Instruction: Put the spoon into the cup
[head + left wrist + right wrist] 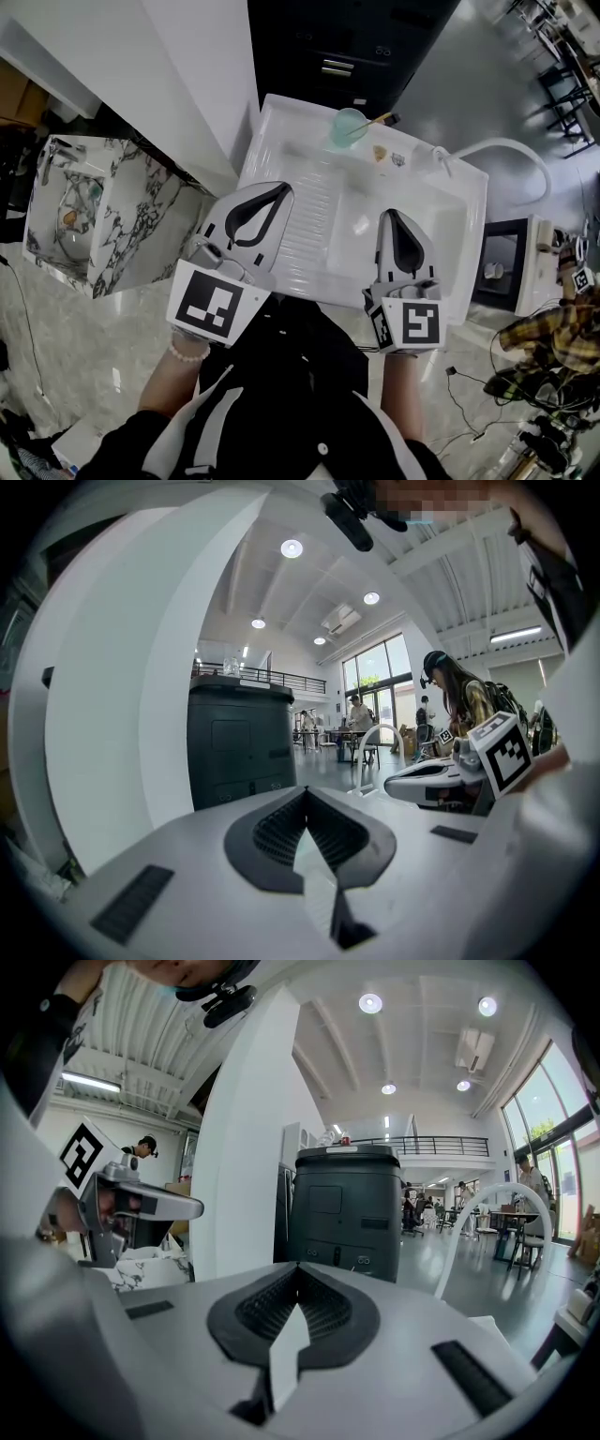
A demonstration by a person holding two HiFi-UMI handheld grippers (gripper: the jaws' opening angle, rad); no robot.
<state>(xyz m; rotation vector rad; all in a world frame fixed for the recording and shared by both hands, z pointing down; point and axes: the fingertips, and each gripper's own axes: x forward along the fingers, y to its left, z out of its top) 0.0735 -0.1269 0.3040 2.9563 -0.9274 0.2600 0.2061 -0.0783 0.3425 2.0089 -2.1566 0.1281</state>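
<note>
Held white two-jaw left gripper [279, 190] and right gripper [390, 215] fully closed, empty, over white sink [356, 202], well apart from translucent green cup [349, 127] holding yellow-handled spoon [374, 120].

The head view looks steeply down from above the person onto the left gripper [278, 190] and the right gripper [392, 217]. The white sink [281, 131] lies under and beyond their fingertips, and the dark cabinet [347, 47] stands farther ahead.

The 2 gripper views sit close behind their own fingers and face nearly level. The left gripper view has the cabinet [239, 742] ahead of its fingers and the right gripper [394, 787] to their right. The right gripper view mirrors this, with the left gripper [195, 1208] to the left of its fingers. All 3 views share the cabinet.
</note>
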